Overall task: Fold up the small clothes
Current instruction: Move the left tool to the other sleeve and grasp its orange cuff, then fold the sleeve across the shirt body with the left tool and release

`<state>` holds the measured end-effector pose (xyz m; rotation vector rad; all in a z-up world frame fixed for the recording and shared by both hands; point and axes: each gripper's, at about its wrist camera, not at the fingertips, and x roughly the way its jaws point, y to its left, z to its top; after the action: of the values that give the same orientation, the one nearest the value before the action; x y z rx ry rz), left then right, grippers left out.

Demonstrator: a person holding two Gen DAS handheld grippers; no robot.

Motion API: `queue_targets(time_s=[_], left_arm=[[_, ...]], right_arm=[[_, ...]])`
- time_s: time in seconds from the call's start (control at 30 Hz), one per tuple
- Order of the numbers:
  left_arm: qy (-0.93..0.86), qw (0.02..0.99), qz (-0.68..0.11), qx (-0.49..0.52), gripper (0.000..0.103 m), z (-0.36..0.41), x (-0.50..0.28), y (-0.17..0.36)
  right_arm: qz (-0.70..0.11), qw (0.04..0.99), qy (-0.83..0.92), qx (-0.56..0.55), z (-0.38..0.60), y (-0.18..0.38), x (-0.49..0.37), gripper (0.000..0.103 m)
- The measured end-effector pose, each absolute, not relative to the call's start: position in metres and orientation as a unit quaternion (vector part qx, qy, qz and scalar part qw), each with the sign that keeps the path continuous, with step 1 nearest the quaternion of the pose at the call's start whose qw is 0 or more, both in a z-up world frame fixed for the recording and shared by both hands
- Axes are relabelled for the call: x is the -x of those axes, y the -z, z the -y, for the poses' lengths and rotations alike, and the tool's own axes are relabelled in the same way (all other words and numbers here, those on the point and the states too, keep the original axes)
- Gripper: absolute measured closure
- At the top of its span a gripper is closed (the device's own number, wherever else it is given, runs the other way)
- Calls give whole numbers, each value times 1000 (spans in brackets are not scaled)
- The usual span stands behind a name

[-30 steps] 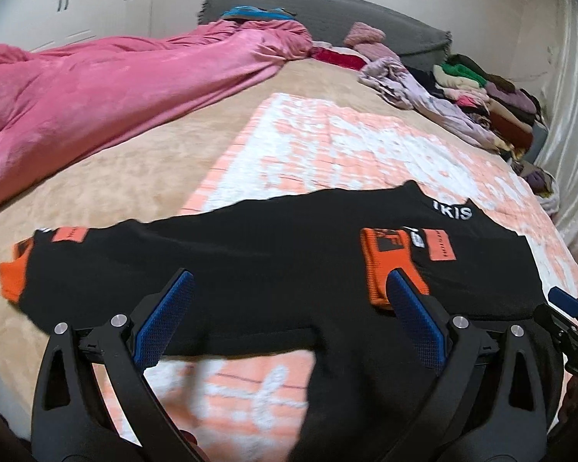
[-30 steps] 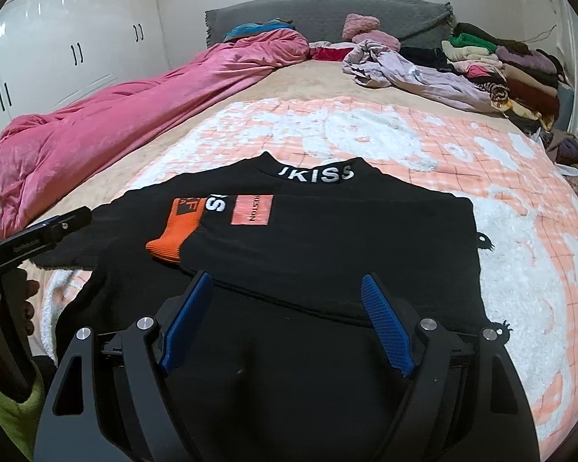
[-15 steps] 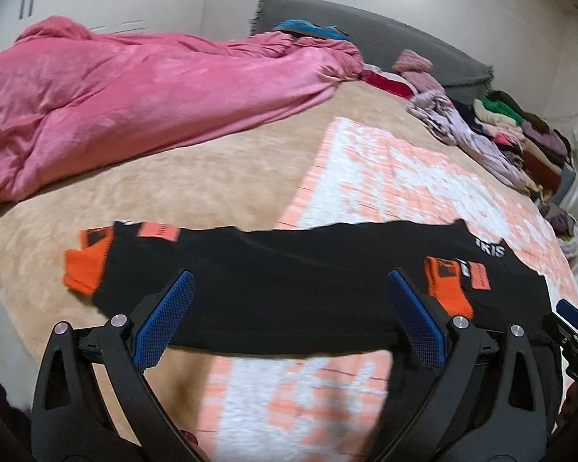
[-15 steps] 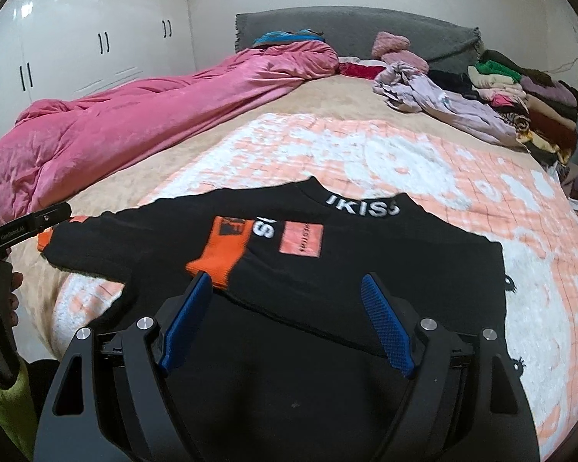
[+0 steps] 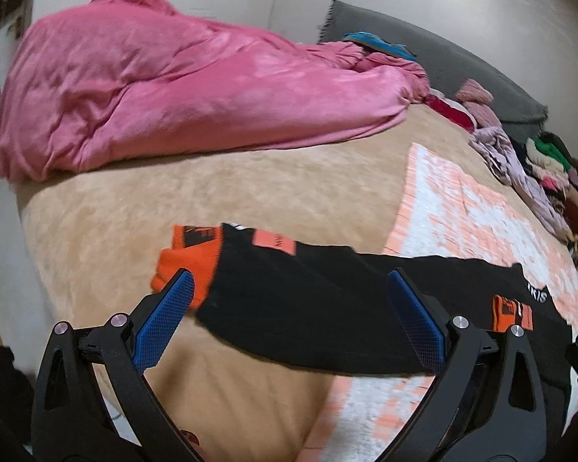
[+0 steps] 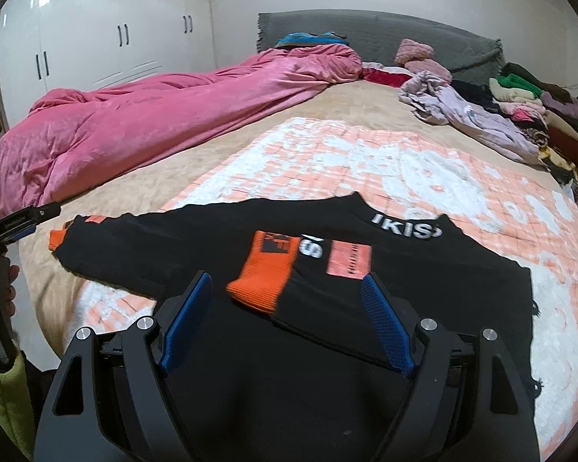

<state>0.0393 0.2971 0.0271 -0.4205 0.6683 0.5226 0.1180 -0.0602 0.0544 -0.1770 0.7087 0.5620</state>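
Covering tan bed point(image 6: 219, 154): pink duvet point(image 6: 154, 115), checked blanket point(image 6: 366, 161)

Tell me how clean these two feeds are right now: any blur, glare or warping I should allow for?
Left wrist view: smeared by motion blur, worst on the black sweater and patterned blanket; fisheye bows the bed edge. Right wrist view: sharper, collar lettering mostly legible, slight blur on the folded orange cuff; ceiling-light glare streaks the white wardrobe doors; dark vignette in the corners.
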Motion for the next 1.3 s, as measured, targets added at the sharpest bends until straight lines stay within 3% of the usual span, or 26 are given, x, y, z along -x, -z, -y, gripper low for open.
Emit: queue_targets(time_s=[0.5, 1.0, 1.07, 1.2, 1.27, 1.3], left_arm=[[-289, 855, -339, 268, 10, -343, -30, 11], [-303, 848, -321, 293, 12, -351, -41, 40], [-294, 852, -321, 290, 35, -350, -45, 41], [-286, 862, -324, 266, 60, -342, -52, 38], [-272, 871, -313, 262, 87, -338, -52, 31], [-264, 875, -311, 260, 91, -336, -53, 29]], right_arm=[[-342, 874, -331, 97, -6, -49, -104, 24], [-355, 880, -301, 95, 8, -30, -110, 24], [-354, 883, -296, 92, 12, -30, -111, 24], [-357, 886, -287, 79, 23, -30, -112, 24], [-358, 887, -281, 73, 30, -29, -111, 24], [-359, 888, -280, 72, 32, -29, -111, 24]])
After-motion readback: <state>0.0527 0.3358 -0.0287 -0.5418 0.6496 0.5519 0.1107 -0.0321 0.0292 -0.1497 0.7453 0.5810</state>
